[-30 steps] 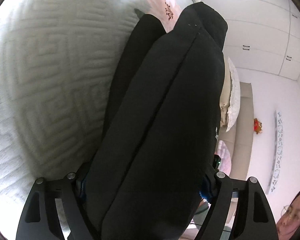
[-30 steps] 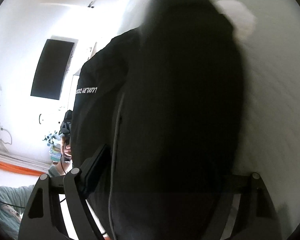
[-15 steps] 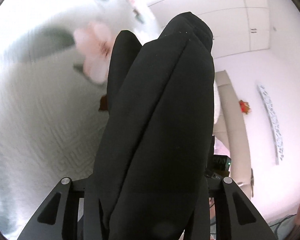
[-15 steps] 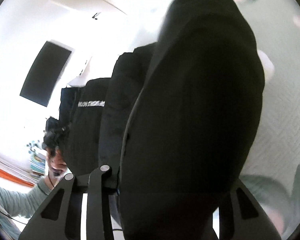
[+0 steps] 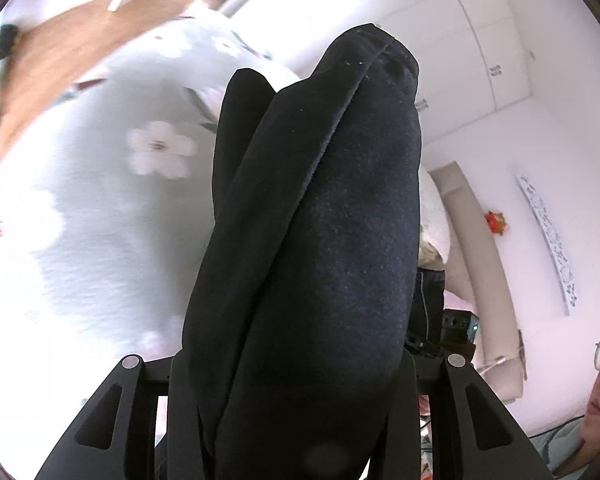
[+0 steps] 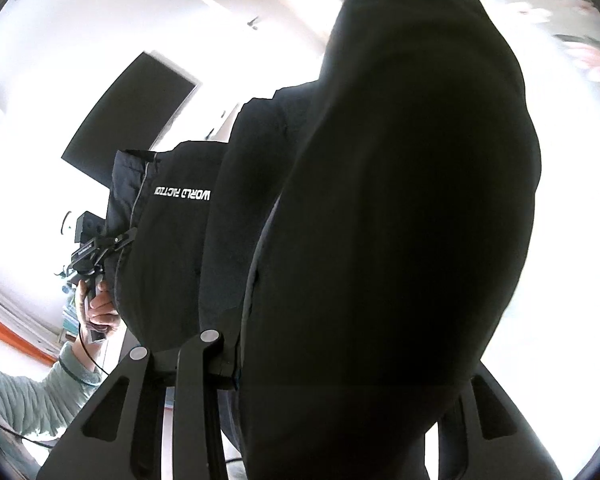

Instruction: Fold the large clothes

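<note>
Both grippers are raised, each clamped on thick folds of a black garment point(image 5: 320, 240): the left gripper point(image 5: 292, 392) over the flowered bedspread point(image 5: 100, 220), the right gripper point(image 6: 340, 380) beside it.

We record strong daylight in both views. The right wrist view is overexposed, its walls blown white, and the black garment point(image 6: 380, 240) reads as near-featureless silhouette. In the left wrist view the floral bedding point(image 5: 100, 200) is motion-blurred. Fisheye bending and dark corners mark every edge.
</note>
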The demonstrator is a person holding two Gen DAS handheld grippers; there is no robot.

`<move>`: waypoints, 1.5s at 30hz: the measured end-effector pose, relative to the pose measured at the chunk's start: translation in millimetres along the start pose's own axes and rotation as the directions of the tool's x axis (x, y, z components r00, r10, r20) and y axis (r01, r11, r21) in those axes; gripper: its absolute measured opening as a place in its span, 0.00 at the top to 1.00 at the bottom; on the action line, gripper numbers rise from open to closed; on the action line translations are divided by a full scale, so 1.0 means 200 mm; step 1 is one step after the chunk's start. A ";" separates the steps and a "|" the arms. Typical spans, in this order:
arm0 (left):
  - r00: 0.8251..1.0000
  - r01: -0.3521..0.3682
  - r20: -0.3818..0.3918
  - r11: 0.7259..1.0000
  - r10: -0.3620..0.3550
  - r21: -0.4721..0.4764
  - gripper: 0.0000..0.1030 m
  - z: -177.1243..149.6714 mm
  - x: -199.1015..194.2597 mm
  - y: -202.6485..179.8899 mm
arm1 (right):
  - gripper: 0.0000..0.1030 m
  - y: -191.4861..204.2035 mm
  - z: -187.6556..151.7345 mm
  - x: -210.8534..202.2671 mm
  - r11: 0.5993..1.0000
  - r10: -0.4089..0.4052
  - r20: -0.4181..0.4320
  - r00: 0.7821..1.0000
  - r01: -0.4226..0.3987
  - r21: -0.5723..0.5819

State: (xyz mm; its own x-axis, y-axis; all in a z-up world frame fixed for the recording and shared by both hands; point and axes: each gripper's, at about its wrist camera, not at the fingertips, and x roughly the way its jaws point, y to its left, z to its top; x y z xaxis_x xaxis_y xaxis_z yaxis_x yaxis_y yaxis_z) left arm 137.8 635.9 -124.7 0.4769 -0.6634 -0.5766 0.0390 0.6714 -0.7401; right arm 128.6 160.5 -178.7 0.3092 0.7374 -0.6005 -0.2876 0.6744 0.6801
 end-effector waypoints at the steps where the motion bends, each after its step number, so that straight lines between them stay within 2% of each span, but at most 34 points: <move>1: 1.000 -0.007 0.002 1.000 0.007 -0.016 0.60 -0.01 -0.05 0.07 | 0.58 0.05 0.00 0.02 1.000 0.006 -0.015 1.000 -0.006 0.000; 4: 1.000 -0.013 -0.008 0.997 0.012 -0.074 0.60 -0.09 -0.09 0.27 | 0.58 0.05 -0.02 0.01 1.000 -0.003 -0.063 0.998 0.004 0.018; 5: 1.000 -0.013 -0.014 0.995 0.012 -0.102 0.60 -0.06 -0.10 0.39 | 0.58 0.06 -0.02 0.00 1.000 -0.011 -0.081 0.997 0.013 0.024; 9: 0.998 -0.034 -0.065 0.976 0.021 -0.216 0.60 -0.13 0.07 0.78 | 0.58 -0.02 -0.09 0.09 0.996 -0.072 -0.160 0.984 0.081 0.048; 11: 0.992 -0.107 -0.094 0.957 0.085 -0.269 0.54 -0.20 0.16 0.97 | 0.58 -0.10 -0.14 0.21 0.988 -0.121 -0.200 0.972 0.136 0.065; 12: 0.992 -0.116 -0.087 0.940 0.093 -0.320 0.46 -0.23 0.18 1.08 | 0.56 -0.17 -0.17 0.28 0.979 -0.163 -0.217 0.962 0.186 0.088; 13: 0.996 -0.077 -0.066 0.917 0.056 -0.392 0.40 -0.27 0.20 1.18 | 0.55 -0.23 -0.19 0.29 0.971 -0.181 -0.216 0.960 0.208 0.114; 14: 0.999 0.016 -0.027 0.877 -0.032 -0.480 0.39 -0.31 0.21 1.28 | 0.53 -0.32 -0.21 0.29 0.965 -0.138 -0.208 0.968 0.179 0.193; 15: 0.997 0.062 -0.006 0.861 -0.075 -0.504 0.39 -0.33 0.22 1.30 | 0.52 -0.37 -0.22 0.28 0.958 -0.101 -0.195 0.976 0.148 0.247; 16: 0.998 0.053 -0.008 0.873 -0.065 -0.485 0.38 -0.34 0.22 1.29 | 0.51 -0.40 -0.24 0.27 0.948 -0.075 -0.184 0.980 0.128 0.292; 18: 0.999 -0.015 -0.037 0.906 -0.001 -0.422 0.36 -0.34 0.20 1.21 | 0.48 -0.39 -0.25 0.28 0.945 -0.088 -0.195 0.977 0.144 0.293; 19: 0.999 -0.029 -0.045 0.909 0.012 -0.415 0.36 -0.35 0.19 1.18 | 0.47 -0.38 -0.24 0.28 0.944 -0.098 -0.204 0.974 0.156 0.291; 21: 0.998 -0.048 -0.058 0.903 0.026 -0.427 0.36 -0.37 0.15 1.15 | 0.45 -0.33 -0.20 0.33 0.937 -0.103 -0.211 0.972 0.166 0.306; 24: 0.995 -0.096 -0.032 0.891 0.091 -0.443 0.35 -0.39 -0.01 1.15 | 0.41 -0.43 -0.19 0.22 0.922 -0.123 -0.205 0.971 0.188 0.339; 26: 0.990 -0.131 -0.020 0.884 0.137 -0.449 0.35 -0.38 -0.14 1.12 | 0.40 -0.52 -0.30 0.22 0.919 -0.129 -0.207 0.970 0.196 0.343; 27: 0.987 -0.150 -0.011 0.884 0.162 -0.443 0.35 -0.40 -0.18 1.08 | 0.38 -0.52 -0.30 0.19 0.919 -0.147 -0.209 0.967 0.211 0.334; 28: 0.976 -0.192 0.010 0.883 0.217 -0.429 0.35 -0.43 -0.23 1.02 | 0.36 -0.54 -0.30 0.11 0.919 -0.166 -0.209 0.964 0.229 0.321; 29: 0.966 -0.222 0.026 0.881 0.256 -0.417 0.35 -0.44 -0.31 1.03 | 0.35 -0.54 -0.30 0.03 0.918 -0.201 -0.205 0.958 0.257 0.301; 31: 0.936 -0.299 0.071 0.887 0.344 -0.352 0.35 -0.49 -0.41 0.88 | 0.31 -0.56 -0.27 -0.14 0.904 -0.298 -0.181 0.937 0.338 0.261; 32: 0.926 -0.324 0.082 0.888 0.368 -0.326 0.35 -0.45 -0.43 0.89 | 0.31 -0.53 -0.25 -0.21 0.896 -0.344 -0.161 0.925 0.374 0.239; 33: 0.921 -0.342 0.090 0.897 0.380 -0.280 0.35 -0.49 -0.43 0.80 | 0.30 -0.50 -0.24 -0.26 0.894 -0.358 -0.144 0.922 0.383 0.230; 34: 0.924 -0.339 0.095 0.910 0.369 -0.237 0.35 -0.50 -0.42 0.78 | 0.30 -0.44 -0.22 -0.34 0.909 -0.344 -0.105 0.933 0.359 0.213; 35: 0.930 -0.331 0.098 0.924 0.353 -0.192 0.34 -0.52 -0.38 0.69 | 0.30 -0.34 -0.20 -0.40 0.932 -0.314 -0.055 0.948 0.318 0.173; 36: 0.936 -0.326 0.088 0.934 0.341 -0.147 0.34 -0.57 -0.29 0.58 | 0.29 -0.26 -0.20 -0.42 0.941 -0.310 -0.028 0.950 0.311 0.132; 38: 0.945 -0.318 0.038 0.942 0.324 -0.107 0.33 -0.62 -0.15 0.52 | 0.29 -0.04 -0.20 -0.37 0.929 -0.370 -0.012 0.929 0.369 -0.026; 39: 0.942 -0.334 -0.005 0.938 0.335 -0.092 0.33 -0.65 -0.04 0.49 | 0.29 0.01 -0.21 -0.32 0.918 -0.394 -0.022 0.919 0.392 -0.065; 40: 0.920 -0.392 -0.030 0.917 0.391 -0.078 0.33 -0.68 0.07 0.48 | 0.29 0.10 -0.25 -0.18 0.894 -0.433 -0.054 0.900 0.421 -0.150; 42: 0.868 -0.497 -0.017 0.867 0.497 -0.039 0.31 -0.71 0.22 0.51 | 0.33 0.18 -0.31 0.05 0.859 -0.479 -0.101 0.872 0.443 -0.256; 43: 0.857 -0.514 0.004 0.857 0.515 -0.047 0.28 -0.72 0.26 0.53 | 0.36 0.18 -0.37 0.20 0.838 -0.507 -0.138 0.850 0.450 -0.308; 44: 0.855 -0.517 0.010 0.853 0.519 -0.068 0.27 -0.73 0.26 0.54 | 0.36 0.14 -0.45 0.35 0.799 -0.565 -0.182 0.805 0.479 -0.363; 45: 0.846 -0.531 0.006 0.843 0.534 -0.079 0.27 -0.73 0.28 0.55 | 0.35 0.10 -0.54 0.41 0.768 -0.603 -0.189 0.775 0.498 -0.403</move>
State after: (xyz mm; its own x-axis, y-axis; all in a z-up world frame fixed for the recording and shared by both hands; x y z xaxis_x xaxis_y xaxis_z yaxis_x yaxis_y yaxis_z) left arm 40.0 624.6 -288.8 0.4297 -0.2008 -0.8804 -0.2899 0.8927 -0.3451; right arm 50.3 238.7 -259.0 0.2422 0.1726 -0.9548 -0.4321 0.9003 0.0531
